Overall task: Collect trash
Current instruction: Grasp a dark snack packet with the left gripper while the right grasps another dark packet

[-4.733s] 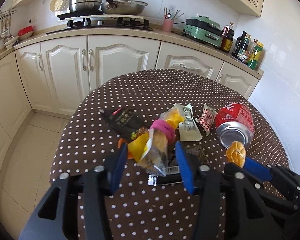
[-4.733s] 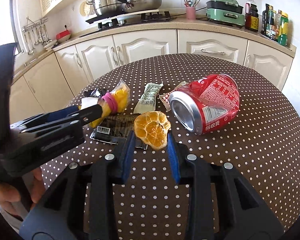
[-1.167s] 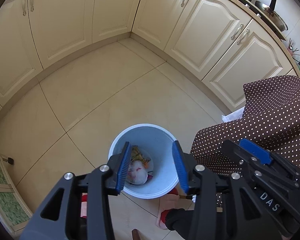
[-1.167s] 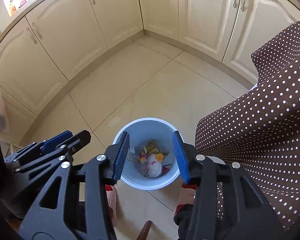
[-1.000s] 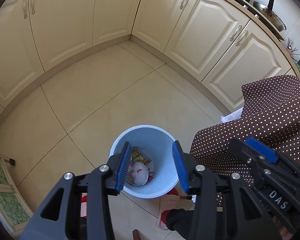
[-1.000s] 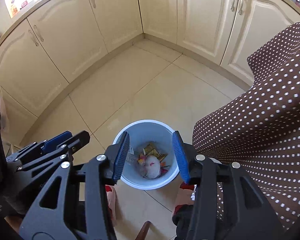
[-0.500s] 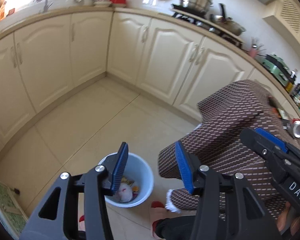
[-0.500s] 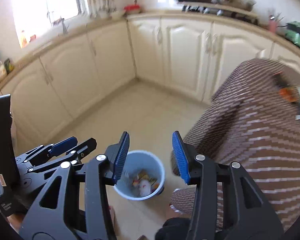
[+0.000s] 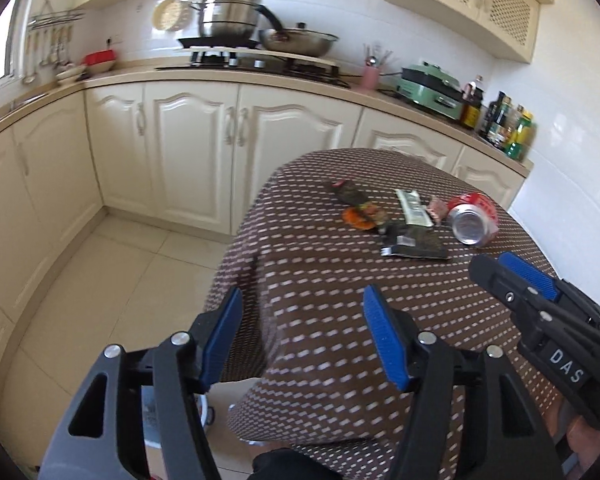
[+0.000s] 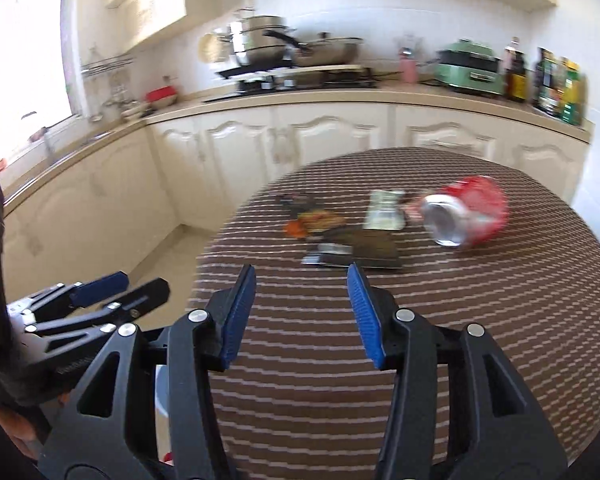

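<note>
Both grippers hang over the near edge of the dotted table, with nothing between their blue fingers. The left gripper has just been spreading wider; the right gripper is released too, also opening a little. The red can and the wrappers lie beyond the fingers, in the upper right of the frame. Only the left view shows the white bin rim at the lower left.
</note>
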The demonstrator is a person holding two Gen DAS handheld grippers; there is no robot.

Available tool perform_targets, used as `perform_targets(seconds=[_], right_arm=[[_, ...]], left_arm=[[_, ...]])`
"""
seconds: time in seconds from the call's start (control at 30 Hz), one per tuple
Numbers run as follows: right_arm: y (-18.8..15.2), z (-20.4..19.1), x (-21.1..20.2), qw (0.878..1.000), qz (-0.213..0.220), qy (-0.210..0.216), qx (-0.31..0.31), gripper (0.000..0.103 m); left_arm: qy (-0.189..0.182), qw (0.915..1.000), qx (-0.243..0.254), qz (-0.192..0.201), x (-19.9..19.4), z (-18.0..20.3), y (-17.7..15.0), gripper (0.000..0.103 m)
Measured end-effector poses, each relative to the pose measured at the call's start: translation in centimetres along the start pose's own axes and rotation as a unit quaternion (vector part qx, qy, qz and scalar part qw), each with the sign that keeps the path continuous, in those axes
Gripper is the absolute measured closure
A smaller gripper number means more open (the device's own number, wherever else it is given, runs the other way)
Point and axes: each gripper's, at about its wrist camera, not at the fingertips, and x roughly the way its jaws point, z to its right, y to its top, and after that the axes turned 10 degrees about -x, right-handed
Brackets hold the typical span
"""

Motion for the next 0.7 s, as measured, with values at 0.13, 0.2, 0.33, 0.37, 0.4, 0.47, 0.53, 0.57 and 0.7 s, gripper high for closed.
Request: perform_targets(seconds=[0.13, 0.2, 0.33, 0.37, 0.4, 0.47, 0.53, 0.57, 0.7], right_arm=[[-0.4, 4.1, -0.2, 0.999, -0.006, -0.026, 0.022, 0.054], [-0.5, 6.0, -0.3, 0.999, -0.005, -0.038, 0.035, 0.052], [-0.5, 9.5, 0.0, 0.997, -0.004, -0.057, 0.057, 0.050], [-0.5, 10.4, 0.1, 0.996, -0.005, -0.060, 0.063, 0.049], [-0.5, 10.9, 0.3, 0.996, -0.006, -0.062, 0.066, 0.049], [-0.5, 11.9, 0.8, 0.996, -0.011, -0.062, 0.071, 0.049], [-0.6, 12.4, 1.3, 0.995, -0.015, -0.060, 0.074, 0.048], [-0.7, 12.7, 1.5, 0.995, -0.017, -0.060, 0.075, 0.048], [-0.6, 13.4, 2.4, 0.995, -0.025, -0.056, 0.079, 0.046]], left_arm=[[-0.009, 0.9995, 0.026, -0.014, 2.1, 3.3, 0.5, 0.041], [-0.021, 0.9987, 0.039, -0.025, 3.3, 5.1, 0.8, 0.041], [-0.034, 0.9965, 0.060, -0.047, 6.1, 7.8, 1.5, 0.040], [-0.035, 0.9961, 0.061, -0.053, 6.8, 8.3, 1.6, 0.040], [-0.034, 0.9957, 0.059, -0.063, 7.9, 8.8, 1.8, 0.040], [-0.034, 0.9951, 0.055, -0.075, 9.4, 9.4, 1.9, 0.040], [-0.039, 0.9939, 0.051, -0.089, 10.8, 10.1, 2.0, 0.040], [-0.041, 0.9933, 0.050, -0.096, 11.4, 10.4, 2.0, 0.040], [-0.035, 0.9922, 0.054, -0.106, 13.3, 11.7, 2.1, 0.040]])
